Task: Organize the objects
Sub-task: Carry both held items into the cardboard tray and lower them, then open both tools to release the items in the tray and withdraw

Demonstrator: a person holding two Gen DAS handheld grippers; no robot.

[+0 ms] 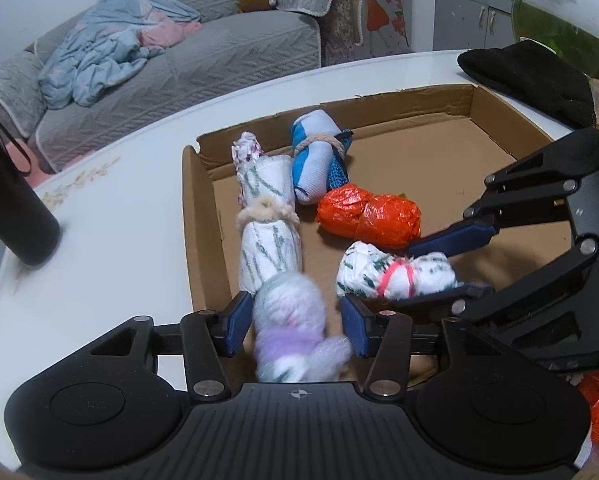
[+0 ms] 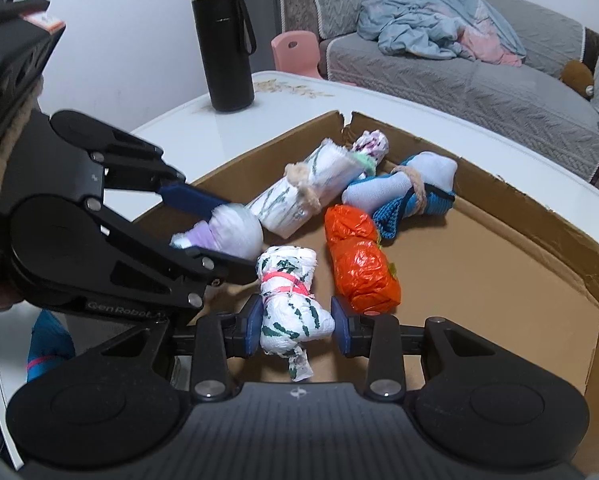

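A grey sofa (image 1: 227,52) stands beyond my white table (image 1: 111,240). On the table lies a shallow cardboard tray (image 1: 431,160) holding tied bundles. My right gripper (image 2: 297,326) pinches the green-flecked white bundle (image 2: 295,300), bound with pink, at the near edge. My left gripper (image 1: 293,326) stands spread around a blurred lilac-and-white bundle (image 1: 289,332), pads clear of it.

"GenRobot" (partly hidden), on left tongs (image 2: 235,236)
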